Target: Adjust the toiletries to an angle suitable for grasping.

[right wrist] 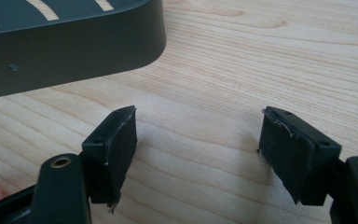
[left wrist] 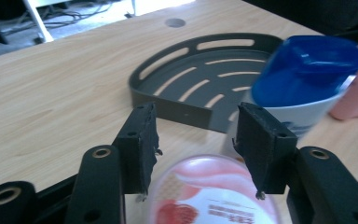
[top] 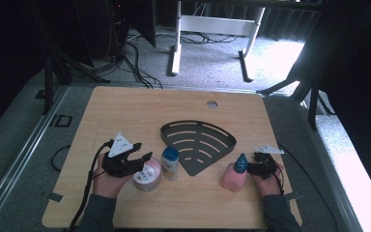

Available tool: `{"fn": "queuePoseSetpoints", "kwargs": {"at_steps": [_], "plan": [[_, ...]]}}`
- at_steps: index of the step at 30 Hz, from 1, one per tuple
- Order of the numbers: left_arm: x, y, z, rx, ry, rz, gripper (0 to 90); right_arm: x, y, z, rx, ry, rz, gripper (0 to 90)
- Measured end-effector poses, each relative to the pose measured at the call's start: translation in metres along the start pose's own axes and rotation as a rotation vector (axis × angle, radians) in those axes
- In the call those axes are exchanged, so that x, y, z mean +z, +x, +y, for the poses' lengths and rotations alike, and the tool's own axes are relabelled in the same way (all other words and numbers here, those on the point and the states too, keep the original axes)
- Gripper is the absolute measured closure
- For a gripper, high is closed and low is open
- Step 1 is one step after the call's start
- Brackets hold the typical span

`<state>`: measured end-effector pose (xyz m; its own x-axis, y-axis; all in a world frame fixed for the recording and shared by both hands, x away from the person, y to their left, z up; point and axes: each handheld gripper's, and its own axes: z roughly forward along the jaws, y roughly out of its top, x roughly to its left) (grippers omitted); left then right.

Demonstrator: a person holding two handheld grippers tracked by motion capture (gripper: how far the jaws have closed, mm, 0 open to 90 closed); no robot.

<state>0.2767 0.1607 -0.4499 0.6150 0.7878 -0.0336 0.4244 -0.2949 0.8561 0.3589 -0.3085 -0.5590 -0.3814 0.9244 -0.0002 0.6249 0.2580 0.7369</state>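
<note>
My left gripper (top: 144, 152) hovers open over a round tub with a pink strawberry-print lid (top: 147, 177). In the left gripper view the tub (left wrist: 209, 198) lies below the parted jaws of the left gripper (left wrist: 196, 144), and the pads do not press on it. A white bottle with a blue cap (top: 170, 162) stands just right of the tub. My right gripper (top: 254, 168) rests low beside a pink bottle with a dark teal cap (top: 235, 176). The right gripper (right wrist: 198, 154) is open, with bare wood between its jaws.
A dark slotted corner shelf (top: 198, 141) lies flat at the table's middle, its rim (right wrist: 74, 51) close ahead of the right jaws. A cable hole (top: 212, 104) sits near the far edge. Cables trail off the table's left and right sides.
</note>
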Motion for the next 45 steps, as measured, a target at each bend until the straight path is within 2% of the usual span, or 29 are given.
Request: {"fn": "queuePoseSetpoints", "kwargs": {"at_steps": [8,12,16,21,23,26,27,28,31,34,39,42,43,45], "plan": [[0.000,-0.021,0.009,0.045,0.022,-0.048,41.8,0.000,0.000,0.000,0.000,0.000,0.000,27.2],[0.003,-0.029,0.013,0.052,0.019,-0.060,36.6,0.000,0.000,0.000,0.000,0.000,0.000,27.1],[0.008,-0.035,0.016,0.050,0.010,-0.090,30.1,0.000,0.000,0.000,0.000,0.000,0.000,27.1],[0.021,-0.045,0.022,0.072,0.017,-0.088,23.6,0.000,0.000,0.000,0.000,0.000,0.000,27.2],[0.027,-0.047,0.024,0.073,0.022,-0.072,21.0,0.000,0.000,0.000,0.000,0.000,0.000,27.1],[0.033,-0.049,0.025,0.069,0.028,-0.073,18.8,0.000,0.000,0.000,0.000,0.000,0.000,27.1],[0.033,-0.049,0.025,0.069,0.028,-0.073,18.8,0.000,0.000,0.000,0.000,0.000,0.000,27.1],[0.042,-0.054,0.025,0.080,0.036,-0.069,18.3,0.000,0.000,0.000,-0.001,0.000,0.001,27.1],[0.049,-0.057,0.023,0.078,0.051,-0.062,17.9,0.000,0.000,0.000,-0.002,0.001,0.001,27.0],[0.054,-0.057,0.021,0.097,0.081,-0.044,18.5,0.000,0.000,0.000,-0.002,0.001,0.001,27.0],[0.059,-0.058,0.019,0.111,0.102,-0.040,24.8,0.000,0.000,0.000,-0.002,0.001,0.002,27.0],[0.059,-0.059,0.018,0.124,0.104,-0.029,29.1,0.000,0.000,0.000,-0.002,0.001,0.001,27.0],[0.058,-0.059,0.018,0.136,0.105,-0.013,31.8,0.000,0.000,0.000,-0.002,0.001,0.002,27.0],[0.058,-0.058,0.018,0.139,0.105,-0.019,33.4,0.000,0.000,0.000,-0.002,0.001,0.002,27.0]]}}
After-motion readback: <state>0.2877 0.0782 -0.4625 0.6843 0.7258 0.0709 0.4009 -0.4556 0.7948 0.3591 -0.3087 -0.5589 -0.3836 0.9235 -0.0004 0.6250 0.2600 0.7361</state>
